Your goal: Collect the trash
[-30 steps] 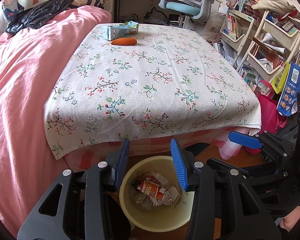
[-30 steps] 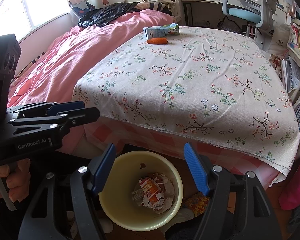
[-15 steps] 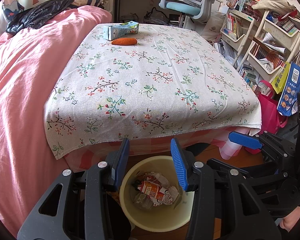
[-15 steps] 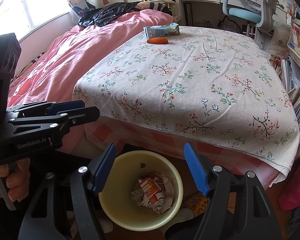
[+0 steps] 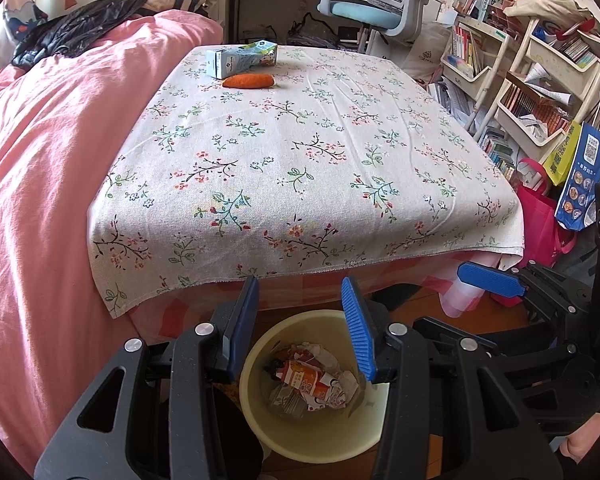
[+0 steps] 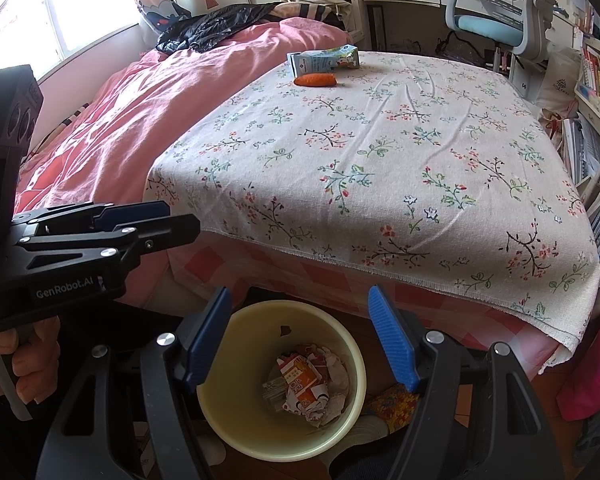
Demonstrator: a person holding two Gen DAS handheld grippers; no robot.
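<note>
A pink quilt [image 5: 40, 184] covers the bed on the far side of the floral tablecloth [image 5: 300, 168], touching its long edge, with a black jacket [image 5: 80, 34] heaped on it beyond the cloth's far corner. The floral tablecloth lies flat over a raised surface, its near hem hanging over a pink checked layer. Past the cloth's other long edge stand crowded bookshelves [image 5: 540, 92], and beyond its far end a blue office chair [image 5: 372, 4]. Below the cloth's near hem, on the floor, sits a pale yellow waste bin [image 6: 284, 384] holding crumpled paper and an orange-and-white carton [image 6: 300, 384]. The left gripper [image 5: 300, 328] and the right gripper [image 6: 300, 340] both hover above the bin, jaws apart with nothing between the blue pads, the right set wider. At the cloth's far end a light-blue milk carton [image 5: 242, 60] lies on its side, and just beside it, nearer the bin, an orange carrot [image 5: 248, 81].
</note>
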